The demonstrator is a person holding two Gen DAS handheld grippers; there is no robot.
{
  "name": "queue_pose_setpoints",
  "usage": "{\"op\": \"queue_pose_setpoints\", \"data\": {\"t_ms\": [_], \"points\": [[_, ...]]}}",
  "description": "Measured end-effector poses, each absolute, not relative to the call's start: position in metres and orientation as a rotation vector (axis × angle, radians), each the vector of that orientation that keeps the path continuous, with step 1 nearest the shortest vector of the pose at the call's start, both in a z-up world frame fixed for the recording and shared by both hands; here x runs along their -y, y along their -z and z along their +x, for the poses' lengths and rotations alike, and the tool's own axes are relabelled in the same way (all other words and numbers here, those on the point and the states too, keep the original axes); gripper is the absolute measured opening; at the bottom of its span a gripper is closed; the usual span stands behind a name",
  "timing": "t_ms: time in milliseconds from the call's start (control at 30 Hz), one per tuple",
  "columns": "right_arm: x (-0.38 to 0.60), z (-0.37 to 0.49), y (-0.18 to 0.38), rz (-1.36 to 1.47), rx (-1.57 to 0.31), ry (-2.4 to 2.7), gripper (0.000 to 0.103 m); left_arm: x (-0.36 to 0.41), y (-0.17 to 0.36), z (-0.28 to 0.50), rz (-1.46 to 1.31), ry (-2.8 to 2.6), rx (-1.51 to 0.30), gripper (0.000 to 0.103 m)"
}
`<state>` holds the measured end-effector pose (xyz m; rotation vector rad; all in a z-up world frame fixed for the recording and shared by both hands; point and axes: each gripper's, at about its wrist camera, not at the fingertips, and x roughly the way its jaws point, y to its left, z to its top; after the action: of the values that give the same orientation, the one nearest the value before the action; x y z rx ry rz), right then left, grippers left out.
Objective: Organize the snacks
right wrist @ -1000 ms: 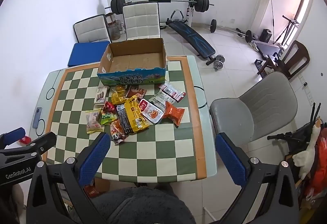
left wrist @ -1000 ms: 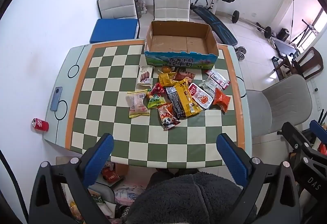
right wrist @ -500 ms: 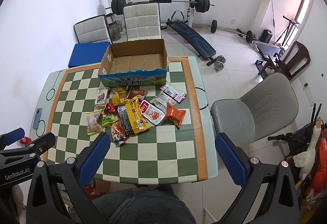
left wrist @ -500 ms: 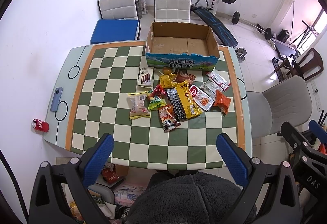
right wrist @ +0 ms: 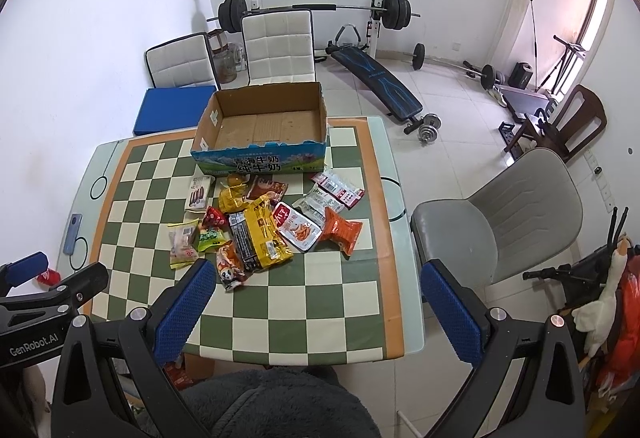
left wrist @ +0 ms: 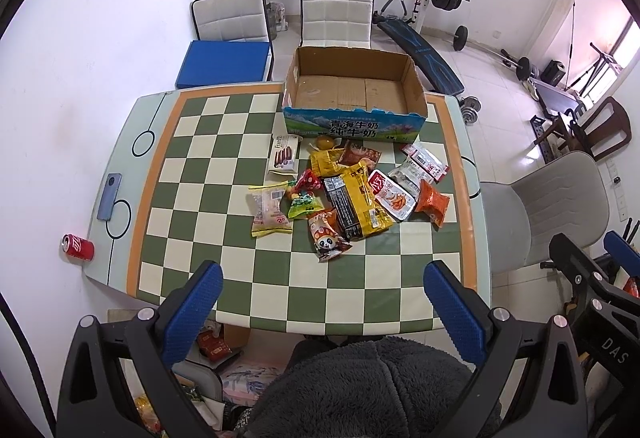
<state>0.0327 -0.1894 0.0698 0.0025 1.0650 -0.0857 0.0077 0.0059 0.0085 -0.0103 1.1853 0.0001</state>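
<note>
Both grippers hang high above the near edge of the green-and-cream checkered desk [left wrist: 192, 238], w/ orange border. Left gripper [left wrist: 320, 302]: blue-padded fingers [left wrist: 196, 302] wide apart, nothing between them. Right gripper [right wrist: 316, 302]: fingers [right wrist: 450, 312] also spread wide, holding nothing.

Snacks sit in a loose pile [left wrist: 348, 190] mid-desk, just in front of the open brown cardboard box w/ blue printed front [left wrist: 352, 118], which stands at the far edge; nothing visible inside it. In the pile: big yellow-and-black bag [left wrist: 356, 204] at centre, panda-print packet [left wrist: 326, 234] nearest the grippers, orange crinkled packet [left wrist: 432, 202] at the right end, pale pink-and-yellow wrapped bun packet [left wrist: 270, 210] at the left end, white wafer pack [left wrist: 284, 156] lying apart toward the box, red-white sachets [left wrist: 424, 162] on the right. Several overlap; the yellow bag lies over its neighbours.

Blue-grey phone [left wrist: 109, 196] lies flat on the desk's left margin. Red soda can [left wrist: 78, 247] near the left corner; can't tell if it's on the desk or beyond it. Grey fuzzy sleeve [left wrist: 360, 386] fills the bottom of both views. Grey chair [right wrist: 500, 218] stands at the right side of the desk.
</note>
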Motion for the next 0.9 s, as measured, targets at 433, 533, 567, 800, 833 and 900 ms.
{"op": "queue_pose_setpoints", "data": {"t_ms": [433, 533, 567, 800, 833, 900], "points": [[0.1878, 0.035, -0.0704, -0.002, -1.059, 0.075, 0.103, -0.001, -0.0115, 0.0145, -0.016, -0.004, -1.177, 0.103], [0.1867, 0.0363, -0.0706, -0.006, -1.059, 0.07, 0.103, -0.0008, -0.0115, 0.0145, -0.017, -0.002, -1.178, 0.103], [0.1866, 0.0364, -0.0706, -0.006, -1.059, 0.07, 0.103, -0.001, -0.0117, 0.0148, -0.015, -0.002, -1.178, 0.103], [0.1861, 0.0368, -0.0704, -0.006, -1.058, 0.072, 0.103, -0.0015, -0.0129, 0.0161, -0.019, -0.001, -1.177, 0.103], [0.1863, 0.0367, -0.0704, -0.006, -1.059, 0.072, 0.103, -0.001, -0.0128, 0.0161, -0.017, -0.002, -1.178, 0.103], [0.1863, 0.037, -0.0706, -0.006, -1.059, 0.071, 0.103, -0.0017, -0.0121, 0.015, -0.018, -0.001, -1.179, 0.103]]}}
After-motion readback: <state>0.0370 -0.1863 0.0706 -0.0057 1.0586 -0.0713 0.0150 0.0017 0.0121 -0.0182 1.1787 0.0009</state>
